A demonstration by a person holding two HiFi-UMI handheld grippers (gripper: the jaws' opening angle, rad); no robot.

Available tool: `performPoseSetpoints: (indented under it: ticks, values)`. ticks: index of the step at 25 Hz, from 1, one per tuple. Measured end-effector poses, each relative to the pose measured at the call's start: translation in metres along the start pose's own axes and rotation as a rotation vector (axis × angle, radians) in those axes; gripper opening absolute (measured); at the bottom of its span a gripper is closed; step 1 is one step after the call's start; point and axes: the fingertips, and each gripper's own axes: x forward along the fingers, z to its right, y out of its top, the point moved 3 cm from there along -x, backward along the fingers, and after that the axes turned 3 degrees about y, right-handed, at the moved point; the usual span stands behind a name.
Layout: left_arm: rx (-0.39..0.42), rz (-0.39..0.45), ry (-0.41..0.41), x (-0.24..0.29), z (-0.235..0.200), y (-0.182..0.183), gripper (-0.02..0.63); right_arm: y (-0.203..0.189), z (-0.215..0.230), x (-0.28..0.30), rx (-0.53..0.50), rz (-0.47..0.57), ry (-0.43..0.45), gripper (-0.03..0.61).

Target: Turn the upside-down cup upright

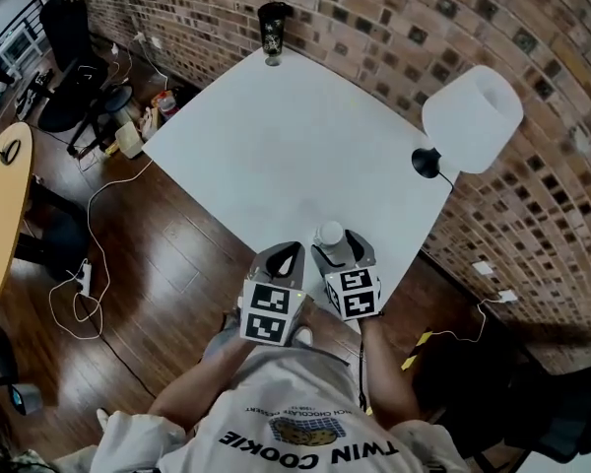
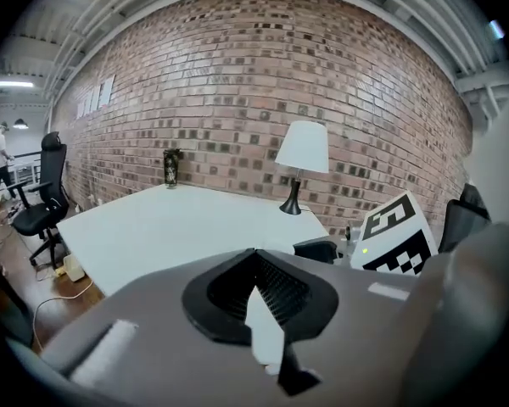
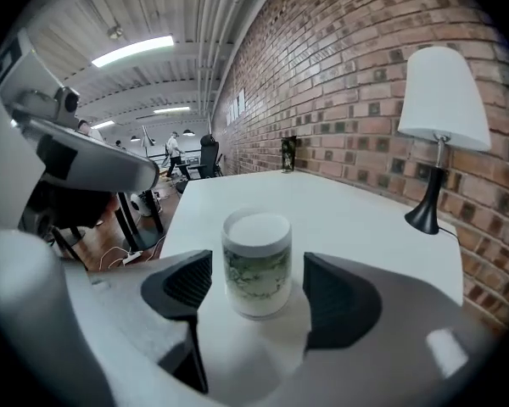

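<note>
A white cup with a green pattern (image 3: 256,264) stands upside down on the white table (image 1: 276,146), flat base up, close to the near edge. In the head view the cup (image 1: 329,233) sits just ahead of my right hand. My right gripper (image 3: 256,288) is open, one dark pad on each side of the cup with a gap to both, so nothing presses on it. From above, the right gripper (image 1: 335,248) brackets the cup. My left gripper (image 1: 284,258) hovers just to its left over the table's edge, its jaws (image 2: 267,299) shut and empty.
A white-shaded lamp (image 1: 470,118) on a black base stands at the table's right corner by the brick wall. A dark tumbler (image 1: 272,30) sits at the far corner. Wooden floor with cables, office chairs and a yellow round table (image 1: 5,215) lie to the left.
</note>
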Motion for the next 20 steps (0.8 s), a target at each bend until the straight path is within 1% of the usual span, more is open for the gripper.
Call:
performPoseSetpoints:
  ticks: [4,6,7,9,10,12,16,18,20]
  values:
    - [0.018,-0.004,-0.057,0.022,-0.016,0.013,0.003,0.0,0.003,0.016,-0.039,-0.012,-0.02,0.325]
    - [0.023,-0.01,-0.087,0.032,-0.02,0.017,0.003,0.0,0.005,0.018,-0.058,-0.012,-0.029,0.312]
    - [0.025,-0.015,-0.101,0.037,-0.021,0.018,0.003,0.001,0.006,0.018,-0.06,-0.008,-0.035,0.293]
    - [0.027,-0.023,-0.132,0.046,-0.021,0.019,0.003,0.005,0.008,0.015,-0.063,-0.014,-0.044,0.29]
    - [0.028,-0.026,-0.148,0.05,-0.02,0.02,0.003,0.006,0.008,0.013,-0.072,-0.034,-0.048,0.29]
    - [0.029,-0.03,-0.181,0.057,-0.018,0.022,0.003,0.006,0.009,0.007,-0.11,-0.113,-0.051,0.288]
    - [0.037,-0.046,-0.246,0.072,-0.009,0.023,0.003,0.01,0.012,-0.005,-0.192,-0.313,-0.046,0.288]
    - [0.04,-0.048,-0.274,0.077,-0.003,0.024,0.003,0.014,0.013,-0.011,-0.215,-0.396,-0.03,0.288]
    - [0.041,-0.045,-0.295,0.08,0.0,0.025,0.003,0.016,0.014,-0.016,-0.239,-0.5,-0.002,0.288]
